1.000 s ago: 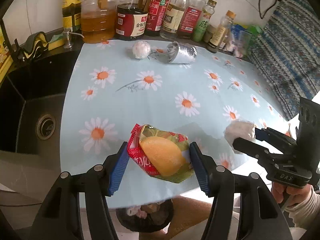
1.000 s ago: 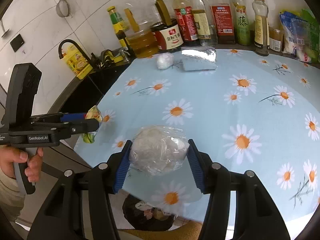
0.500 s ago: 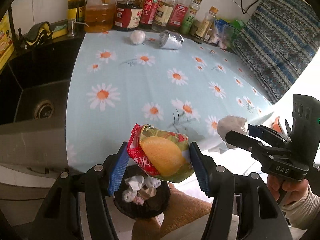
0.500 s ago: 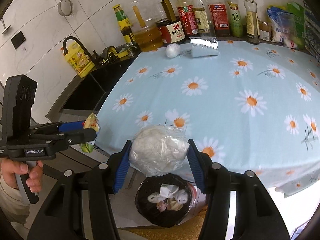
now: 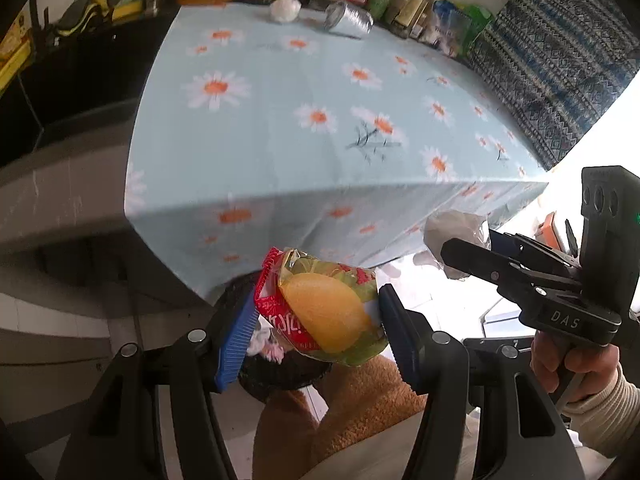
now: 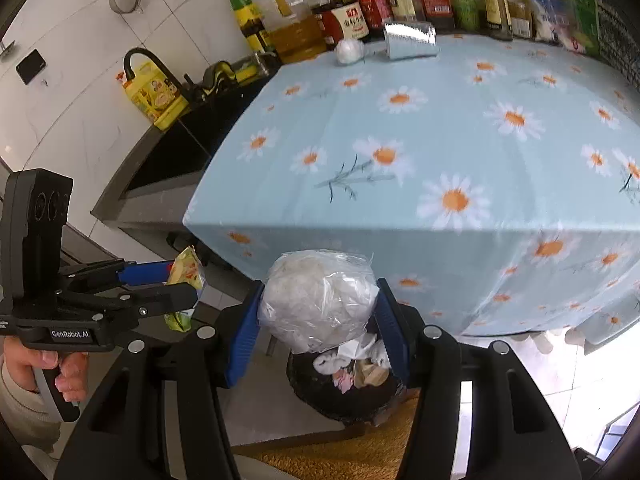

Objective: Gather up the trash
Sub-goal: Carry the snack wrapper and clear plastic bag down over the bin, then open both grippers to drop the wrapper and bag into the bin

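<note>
Left hand-held gripper: blue pads clamped on a crumpled snack wrapper (red/green with yellow print), held in the air off the table's front edge, over the black trash bin. A hand grips its handle.

Right hand-held gripper: pads closed on a wad of white paper in clear plastic, also clear of the table, directly above the bin. The bin sits on the floor by the table's front edge and already holds crumpled tissues and scraps.

The two grippers sit side by side, near each other, not touching.

Table, daisy cloth: at the far side lie a white paper ball and a silver foil roll on its side, just beside each other, in front of a row of sauce bottles. Sink to the left.
</note>
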`<action>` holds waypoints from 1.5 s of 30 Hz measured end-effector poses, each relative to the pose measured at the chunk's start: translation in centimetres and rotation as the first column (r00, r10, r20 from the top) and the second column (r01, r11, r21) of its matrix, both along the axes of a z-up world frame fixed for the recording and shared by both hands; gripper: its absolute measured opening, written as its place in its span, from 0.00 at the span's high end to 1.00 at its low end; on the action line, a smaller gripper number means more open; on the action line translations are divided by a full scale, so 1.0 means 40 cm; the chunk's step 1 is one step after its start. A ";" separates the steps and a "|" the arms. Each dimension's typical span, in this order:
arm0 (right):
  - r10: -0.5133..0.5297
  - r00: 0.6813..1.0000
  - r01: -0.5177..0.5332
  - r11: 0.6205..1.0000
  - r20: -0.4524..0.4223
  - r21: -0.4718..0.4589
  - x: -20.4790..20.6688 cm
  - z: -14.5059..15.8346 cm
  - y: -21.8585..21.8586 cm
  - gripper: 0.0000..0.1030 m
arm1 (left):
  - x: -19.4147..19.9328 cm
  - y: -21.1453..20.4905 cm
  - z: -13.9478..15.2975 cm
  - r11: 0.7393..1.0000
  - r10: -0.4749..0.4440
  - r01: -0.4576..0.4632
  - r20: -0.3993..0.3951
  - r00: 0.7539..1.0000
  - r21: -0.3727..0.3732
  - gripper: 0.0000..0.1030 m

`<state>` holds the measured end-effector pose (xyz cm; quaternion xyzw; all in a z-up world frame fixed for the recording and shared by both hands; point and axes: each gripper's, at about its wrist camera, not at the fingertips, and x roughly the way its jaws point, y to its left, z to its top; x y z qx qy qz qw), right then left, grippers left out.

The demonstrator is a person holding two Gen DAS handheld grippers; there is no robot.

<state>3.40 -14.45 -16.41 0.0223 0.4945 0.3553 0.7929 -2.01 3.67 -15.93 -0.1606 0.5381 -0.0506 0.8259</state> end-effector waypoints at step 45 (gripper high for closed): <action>-0.059 0.986 0.063 0.998 -0.159 0.021 0.034 -0.107 0.021 0.28 | -0.014 0.067 -0.192 0.993 0.101 -0.110 -0.150 0.984 -0.051 0.18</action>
